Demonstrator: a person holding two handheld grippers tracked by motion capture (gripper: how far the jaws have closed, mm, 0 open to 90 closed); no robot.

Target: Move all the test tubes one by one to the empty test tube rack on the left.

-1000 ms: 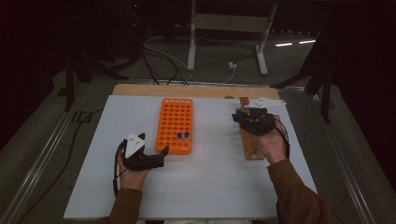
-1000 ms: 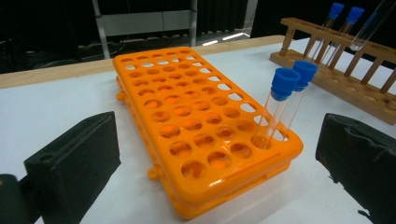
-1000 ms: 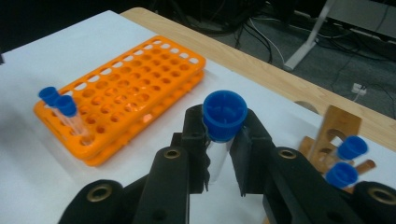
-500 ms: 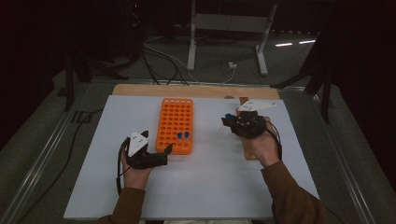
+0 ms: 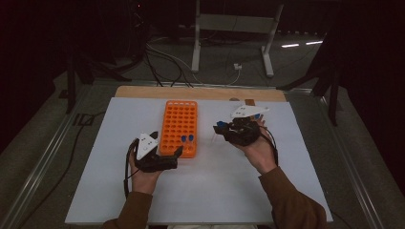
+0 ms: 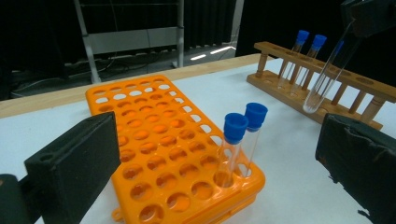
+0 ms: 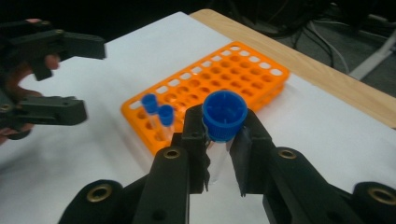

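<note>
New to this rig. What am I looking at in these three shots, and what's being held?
A person works at a table holding a two-jaw gripper in each hand. One camera looks down from above; one rides on each gripper, looking along its jaws. On the white surface stands an orange rack with two blue-capped tubes, and farther off a wooden rack with two more. The right gripper is shut on a blue-capped test tube, carried in the air. The left gripper is open, beside the orange rack.

No writing to read anywhere here: the orange rack (image 6: 168, 144), the blue tube caps (image 6: 246, 120) and the wooden stand (image 6: 322, 84) all carry no legible label, number or brand.
</note>
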